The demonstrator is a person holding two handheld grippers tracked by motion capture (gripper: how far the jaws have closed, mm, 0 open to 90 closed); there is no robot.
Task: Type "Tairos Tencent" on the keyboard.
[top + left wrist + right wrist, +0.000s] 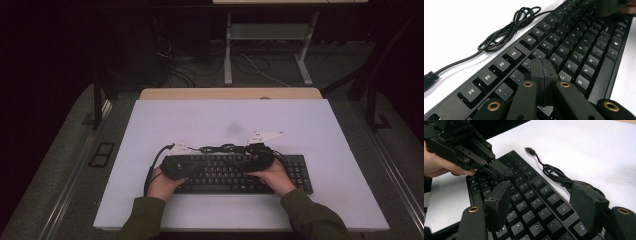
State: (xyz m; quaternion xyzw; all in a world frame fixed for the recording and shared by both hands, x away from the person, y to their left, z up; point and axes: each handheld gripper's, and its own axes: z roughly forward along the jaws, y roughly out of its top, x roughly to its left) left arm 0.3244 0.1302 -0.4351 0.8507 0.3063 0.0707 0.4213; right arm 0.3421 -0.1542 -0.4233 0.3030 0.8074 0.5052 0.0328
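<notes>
Left tool (543, 75) closed, empty, tip over keyboard (574, 50); right tool (544, 207) open above keys; cable (554, 173) beyond.

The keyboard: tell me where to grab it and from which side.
Grip the keyboard at its two short ends, one gripper per side, jaws closing over the thin edge. It lies flat and long, and its cable trails off the far edge, so avoid that side.

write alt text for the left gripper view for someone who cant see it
The left gripper, its two black jaws pressed together, points down at a black keyboard near the number and letter rows. The keyboard's bundled black cable lies beyond it on the white table.
</notes>
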